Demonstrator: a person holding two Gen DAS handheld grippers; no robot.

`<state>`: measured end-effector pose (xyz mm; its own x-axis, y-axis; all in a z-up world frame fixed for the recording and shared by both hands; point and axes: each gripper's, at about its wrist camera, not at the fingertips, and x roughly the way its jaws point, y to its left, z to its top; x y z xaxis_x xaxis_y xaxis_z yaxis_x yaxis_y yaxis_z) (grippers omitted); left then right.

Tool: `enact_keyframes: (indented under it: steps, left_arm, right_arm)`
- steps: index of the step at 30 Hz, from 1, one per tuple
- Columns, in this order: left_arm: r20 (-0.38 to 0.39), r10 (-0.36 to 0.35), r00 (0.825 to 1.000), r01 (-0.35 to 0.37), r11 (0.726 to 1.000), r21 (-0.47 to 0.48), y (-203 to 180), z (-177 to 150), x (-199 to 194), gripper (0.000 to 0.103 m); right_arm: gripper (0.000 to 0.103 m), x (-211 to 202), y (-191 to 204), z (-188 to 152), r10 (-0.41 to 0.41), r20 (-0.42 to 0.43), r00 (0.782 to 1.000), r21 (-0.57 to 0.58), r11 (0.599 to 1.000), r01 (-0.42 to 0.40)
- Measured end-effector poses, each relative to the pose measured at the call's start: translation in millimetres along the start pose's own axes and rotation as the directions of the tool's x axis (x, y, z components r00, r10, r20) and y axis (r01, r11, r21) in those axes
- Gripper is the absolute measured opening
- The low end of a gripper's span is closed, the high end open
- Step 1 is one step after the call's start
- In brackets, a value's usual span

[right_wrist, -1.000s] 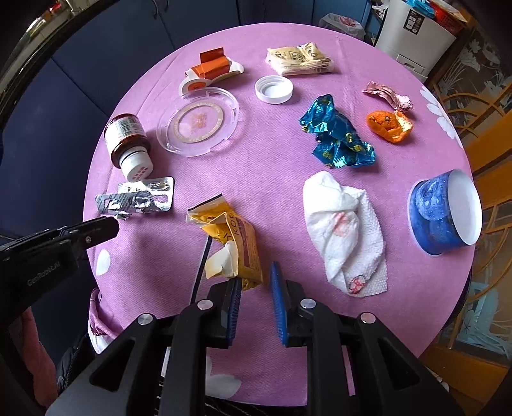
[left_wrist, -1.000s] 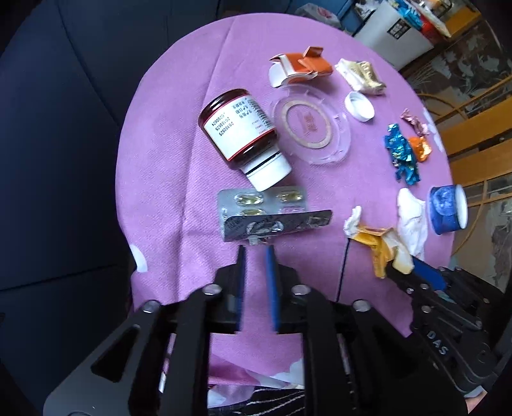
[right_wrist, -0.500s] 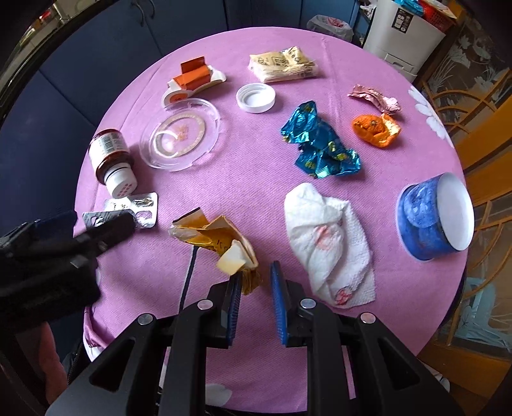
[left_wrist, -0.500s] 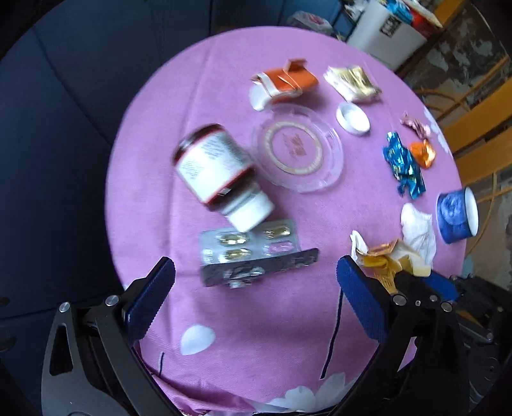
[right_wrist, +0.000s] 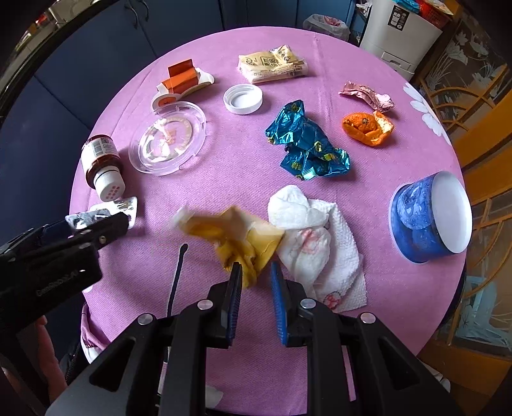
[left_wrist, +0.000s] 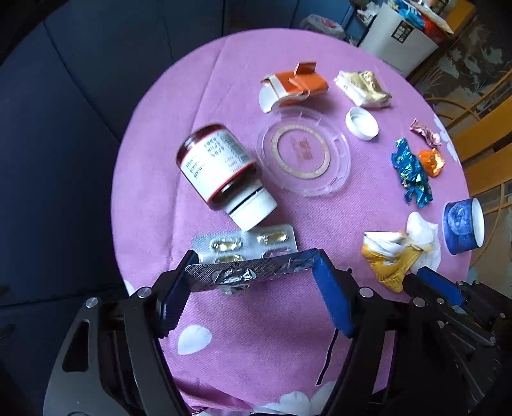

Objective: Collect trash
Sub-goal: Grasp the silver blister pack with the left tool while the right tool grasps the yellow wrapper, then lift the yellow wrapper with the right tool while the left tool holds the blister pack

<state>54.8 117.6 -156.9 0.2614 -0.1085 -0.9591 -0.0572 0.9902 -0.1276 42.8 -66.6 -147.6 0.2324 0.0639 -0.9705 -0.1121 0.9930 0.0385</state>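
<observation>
1. The left tongs point(left_wrist: 252, 288) stand wide apart around the used blister strip point(left_wrist: 249, 270) at the near edge of the table point(left_wrist: 153, 166); closing on both ends, they may bend it or push it off.
2. The right tongs point(right_wrist: 254, 281) are clamped on the yellow wrapper point(right_wrist: 236, 238), which may slip out.
3. A second ago the left tongs were together, behind the strip.

I saw a round table under a purple cloth point(right_wrist: 243, 179) printed with white petals. Behind it stood dark blue cabinet doors point(right_wrist: 179, 19), and a white bin point(right_wrist: 403, 35) sat off to the right, near wooden chair frames point(right_wrist: 480, 134).
</observation>
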Motion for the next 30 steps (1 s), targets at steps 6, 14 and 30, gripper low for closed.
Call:
enact_keyframes:
  steps: [6,14,30]
  left_arm:
    - [0.054,0.018,0.998,-0.02,0.999,0.027,-12.8,-2.0,-16.3,0.073]
    - [0.08,0.031,0.996,-0.031,0.999,0.008,-12.5,-6.3,-27.1,0.073]
    - [0.089,0.041,0.995,-0.039,0.999,-0.021,4.7,4.0,-19.8,0.073]
  right_arm:
    - [0.019,-10.7,-9.8,-3.8,0.007,0.045,0.999,0.008,1.0,-0.008]
    - [0.013,-10.4,-10.0,-11.6,0.196,0.04,0.98,-0.02,0.981,-0.195]
    - [0.016,12.1,27.5,15.8,0.169,0.007,0.986,-0.138,0.976,-0.167]
